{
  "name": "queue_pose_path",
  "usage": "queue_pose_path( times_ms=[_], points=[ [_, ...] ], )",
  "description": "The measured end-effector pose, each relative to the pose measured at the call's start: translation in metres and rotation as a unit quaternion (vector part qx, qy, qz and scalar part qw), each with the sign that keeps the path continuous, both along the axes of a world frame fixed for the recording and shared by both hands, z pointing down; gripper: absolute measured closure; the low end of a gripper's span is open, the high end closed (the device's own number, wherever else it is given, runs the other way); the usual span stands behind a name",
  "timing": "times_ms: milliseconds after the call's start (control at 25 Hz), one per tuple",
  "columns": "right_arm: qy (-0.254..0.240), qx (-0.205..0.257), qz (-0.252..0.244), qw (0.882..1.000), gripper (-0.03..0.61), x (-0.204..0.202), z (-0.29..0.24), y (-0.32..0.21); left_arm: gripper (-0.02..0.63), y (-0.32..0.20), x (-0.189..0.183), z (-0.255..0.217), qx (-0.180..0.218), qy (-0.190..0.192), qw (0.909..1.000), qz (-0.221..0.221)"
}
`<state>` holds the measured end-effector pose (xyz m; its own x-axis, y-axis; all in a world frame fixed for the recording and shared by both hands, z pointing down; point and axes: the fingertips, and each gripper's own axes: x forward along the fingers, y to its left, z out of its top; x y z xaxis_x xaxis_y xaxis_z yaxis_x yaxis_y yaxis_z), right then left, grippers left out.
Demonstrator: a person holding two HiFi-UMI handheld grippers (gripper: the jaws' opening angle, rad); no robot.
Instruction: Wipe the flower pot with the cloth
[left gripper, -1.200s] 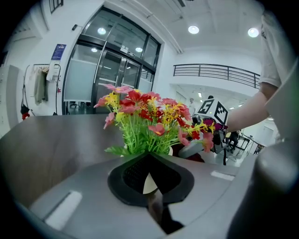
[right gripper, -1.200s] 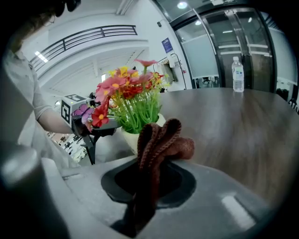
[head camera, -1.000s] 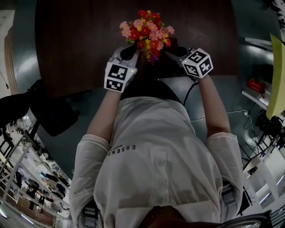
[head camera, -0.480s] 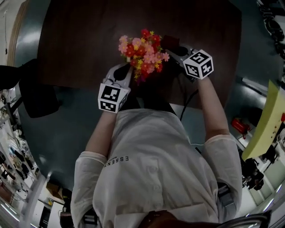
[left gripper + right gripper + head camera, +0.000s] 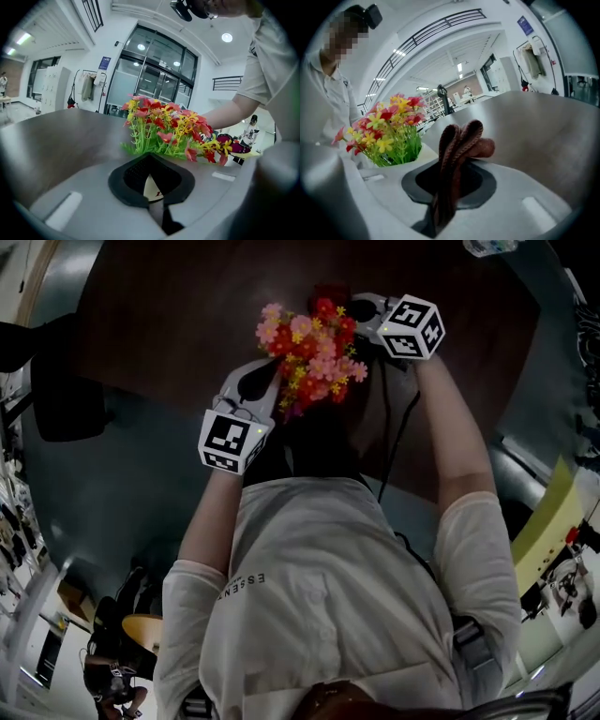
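- Since the dark wooden table [image 5: 159,324] is the largest thing here, we start with it. There is one, and the work happens near its edge on our side, about midway along that edge.
- One flower pot [image 5: 153,190] is at that edge, under one bunch of red, pink and yellow flowers [image 5: 309,352]. From above the blooms hide it, so we cannot tell whether it stands on the table or is lifted off it.
- We judge the pot to be stiff, fairly light and smooth-walled, so slippery under a pad and top-heavy with the bunch in it. The rim is the best place to hold it, which leaves the outer wall free for wiping.
- There are two grippers. The left gripper [image 5: 265,381] has its jaws closed as far as they go, pinching a pale sliver with a red mark, which we take to be the pot's rim.
- The right gripper [image 5: 443,197], beyond the flowers, is clamped on the cloth.
- There is one cloth [image 5: 461,140], brown and knitted, folded into loops that stick out past the jaw tips. It looks soft and limp, so we would wipe with those bulging loops and keep the hard jaws off the pot.
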<state>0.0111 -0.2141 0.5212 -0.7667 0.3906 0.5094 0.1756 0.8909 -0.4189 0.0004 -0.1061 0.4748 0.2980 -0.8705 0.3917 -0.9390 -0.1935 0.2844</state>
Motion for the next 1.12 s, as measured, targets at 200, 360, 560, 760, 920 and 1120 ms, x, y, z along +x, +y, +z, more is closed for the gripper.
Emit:
queue_pose_path(
  times_ms=[200,360,560,760,920,1120],
  points=[
    [-0.017,-0.059,-0.069,0.996,0.531,-0.019,-0.003,0.016,0.603,-0.002,0.0,0.004,0.01,0.001,0.9998,0.018],
    [-0.006,-0.098,-0.11,0.989,0.531,-0.02,0.0,0.028,0.604,-0.004,0.001,0.004,0.011,0.003,0.9997,0.022],
    [0.008,-0.127,-0.121,0.985,0.531,-0.009,-0.003,0.032,0.604,-0.005,0.0,0.003,0.015,0.011,0.9997,0.016],
    [0.031,-0.118,-0.126,0.984,0.531,0.02,-0.002,0.033,0.604,-0.006,0.0,0.0,0.02,0.008,0.9997,0.015],
    [0.051,-0.106,-0.13,0.985,0.531,0.046,0.003,0.039,0.604,-0.006,0.0,0.001,0.02,0.005,0.9996,0.021],
    [0.063,-0.099,-0.135,0.984,0.531,0.07,0.008,0.054,0.604,-0.005,0.0,0.003,0.023,-0.009,0.9996,0.015]
  ],
)
